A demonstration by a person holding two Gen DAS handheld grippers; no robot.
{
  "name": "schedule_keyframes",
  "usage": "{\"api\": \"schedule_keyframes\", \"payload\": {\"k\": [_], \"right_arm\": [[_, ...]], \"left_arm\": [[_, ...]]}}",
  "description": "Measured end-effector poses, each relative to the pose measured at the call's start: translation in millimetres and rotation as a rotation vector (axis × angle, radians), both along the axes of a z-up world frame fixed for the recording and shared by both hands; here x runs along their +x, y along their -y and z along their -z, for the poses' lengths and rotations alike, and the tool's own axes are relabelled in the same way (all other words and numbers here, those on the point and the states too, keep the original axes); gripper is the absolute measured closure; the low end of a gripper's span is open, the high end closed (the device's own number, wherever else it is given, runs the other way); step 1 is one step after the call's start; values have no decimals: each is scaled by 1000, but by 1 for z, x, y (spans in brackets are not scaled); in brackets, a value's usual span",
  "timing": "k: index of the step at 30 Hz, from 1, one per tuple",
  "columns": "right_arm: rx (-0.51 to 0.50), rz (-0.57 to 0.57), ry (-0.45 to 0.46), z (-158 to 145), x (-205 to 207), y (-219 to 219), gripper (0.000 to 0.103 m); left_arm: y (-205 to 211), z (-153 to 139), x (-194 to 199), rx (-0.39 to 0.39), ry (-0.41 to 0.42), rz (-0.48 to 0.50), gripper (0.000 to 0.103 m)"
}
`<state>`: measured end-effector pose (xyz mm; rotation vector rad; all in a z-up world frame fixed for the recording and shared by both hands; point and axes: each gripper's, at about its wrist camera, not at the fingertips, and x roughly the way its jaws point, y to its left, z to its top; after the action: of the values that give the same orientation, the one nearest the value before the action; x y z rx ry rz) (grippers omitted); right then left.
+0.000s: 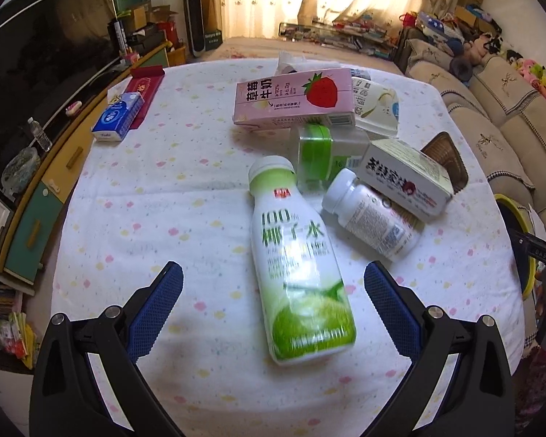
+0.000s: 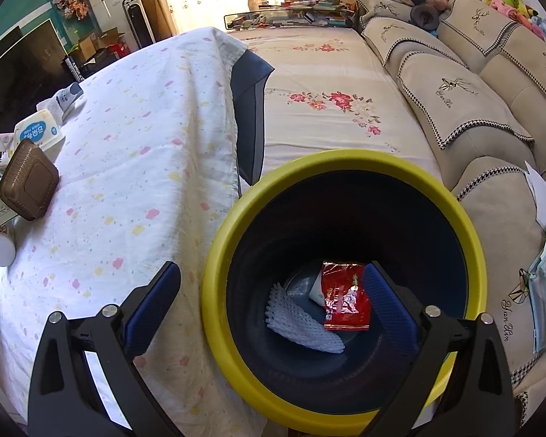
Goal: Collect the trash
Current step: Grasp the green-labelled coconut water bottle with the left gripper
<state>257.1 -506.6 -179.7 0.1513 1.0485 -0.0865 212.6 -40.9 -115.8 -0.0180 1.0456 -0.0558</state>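
left gripper hangs over the cloth-covered table with its blue-padded jaws spread wide and gripping nothing. between the fingertips lies a coconut water bottle on its side, cap pointing far, base near; neither pad touches it. just right of the bottle a white pill bottle lies on its side, and a white box rests partly on it. farther off a pink strawberry milk carton lies on top of a clear green-labelled container, with a white cup at its right end. a blue tissue pack sits far left.

right gripper is also spread and empty, held above a yellow-rimmed bin standing just right of the table. inside the bin, seen between the fingers, lie a red wrapper and a white foam net, the wrapper close to the right pad. on the table's left edge sits a brown lidded box.
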Motion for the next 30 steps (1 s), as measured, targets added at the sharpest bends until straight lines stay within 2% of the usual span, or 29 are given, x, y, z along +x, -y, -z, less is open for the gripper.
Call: {"api": "schedule_keyframes", "payload": {"k": [2, 5, 7, 12, 18, 22, 30], "right_arm": [[-1, -2, -3, -1, 1, 0, 8], [-6, -9, -6, -1, 3, -2, 8], [-8, -12, -6, -1, 4, -3, 8], [-10, -18, -3, -1, 5, -5, 8], [-10, -17, -13, 2, 4, -1, 8], [-9, -16, -21, 4, 3, -1, 8], [-17, -23, -24, 3, 0, -3, 8]], "left_arm": [[1, 3, 12, -5, -41, 1, 7], [5, 12, 28, -22, -143, 13, 20], [9, 18, 38, -42, -205, 20, 23], [13, 30, 51, -31, -286, 1, 31], [11, 35, 58, -11, -317, -8, 40], [11, 34, 59, 10, -314, 13, 52], [-1, 30, 30, 17, -280, 58, 52]]}}
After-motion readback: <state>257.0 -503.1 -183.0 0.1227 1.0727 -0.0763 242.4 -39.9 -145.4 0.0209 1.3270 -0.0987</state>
